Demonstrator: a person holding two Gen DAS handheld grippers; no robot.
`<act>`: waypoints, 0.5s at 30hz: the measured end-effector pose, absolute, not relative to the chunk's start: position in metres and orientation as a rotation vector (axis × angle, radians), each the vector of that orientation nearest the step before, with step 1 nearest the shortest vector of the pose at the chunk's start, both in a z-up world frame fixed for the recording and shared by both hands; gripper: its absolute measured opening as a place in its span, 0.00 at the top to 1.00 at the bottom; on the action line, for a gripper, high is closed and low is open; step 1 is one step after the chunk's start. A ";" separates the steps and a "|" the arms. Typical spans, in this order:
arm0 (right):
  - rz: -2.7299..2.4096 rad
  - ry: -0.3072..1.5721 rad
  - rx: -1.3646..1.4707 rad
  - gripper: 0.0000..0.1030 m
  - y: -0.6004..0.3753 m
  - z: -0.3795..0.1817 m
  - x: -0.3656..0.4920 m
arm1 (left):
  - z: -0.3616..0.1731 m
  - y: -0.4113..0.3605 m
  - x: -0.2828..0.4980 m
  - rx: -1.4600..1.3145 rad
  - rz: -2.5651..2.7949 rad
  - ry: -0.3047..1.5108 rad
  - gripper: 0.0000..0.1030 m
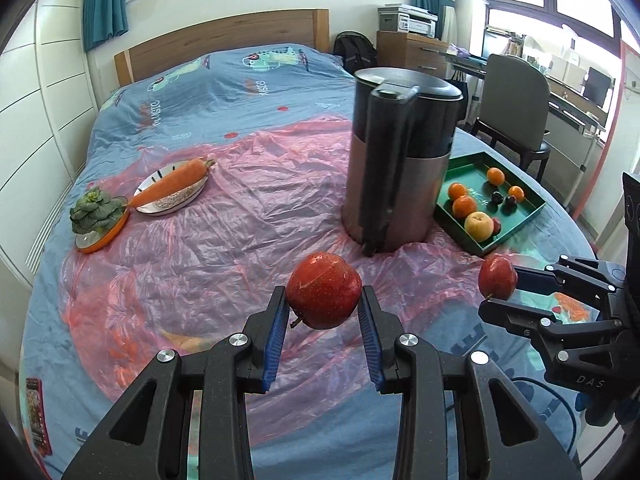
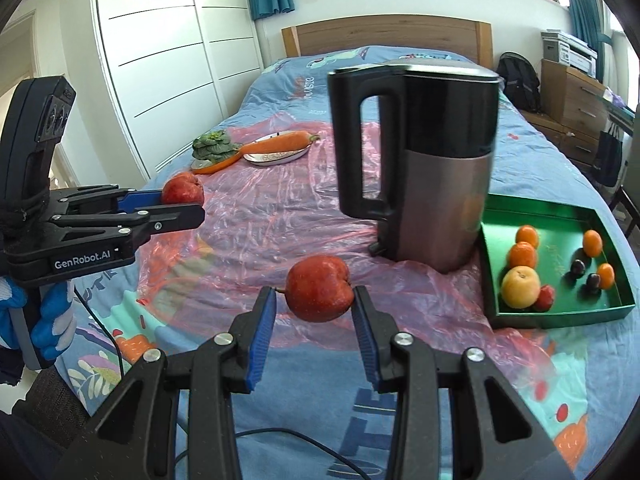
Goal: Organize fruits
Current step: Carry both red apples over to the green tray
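Left tool [image 1: 323, 300] is pinching a red apple [image 1: 323, 295] between its blue pads, holding it above the pink plastic sheet [image 1: 240, 216] covering the bed [image 1: 224, 92]. Right tool [image 2: 314, 300] is likewise gripping a second red apple [image 2: 319, 293] over the sheet. Beyond them, a kettle [image 2: 432, 168] is standing upright. Just beside it, a green tray [image 2: 560, 314] is holding oranges, a peach and dark plums. Farther back, a carrot [image 1: 176, 182] is lying across a plate [image 1: 160, 205], touching a dish of greens [image 1: 98, 214].
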State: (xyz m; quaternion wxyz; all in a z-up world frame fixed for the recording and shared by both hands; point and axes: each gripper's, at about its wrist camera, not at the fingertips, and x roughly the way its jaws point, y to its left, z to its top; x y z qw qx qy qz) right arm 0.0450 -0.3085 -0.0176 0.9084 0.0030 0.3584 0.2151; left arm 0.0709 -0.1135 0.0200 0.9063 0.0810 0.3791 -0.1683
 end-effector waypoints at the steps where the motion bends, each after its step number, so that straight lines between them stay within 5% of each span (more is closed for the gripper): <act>1: 0.430 0.738 0.011 0.64 -0.317 -0.017 0.044 | 0.021 -0.123 0.070 0.175 -0.364 0.781 0.70; 15: 0.224 0.696 0.061 0.65 -0.446 -0.016 0.059 | 0.028 -0.267 0.074 0.276 -0.584 0.783 0.70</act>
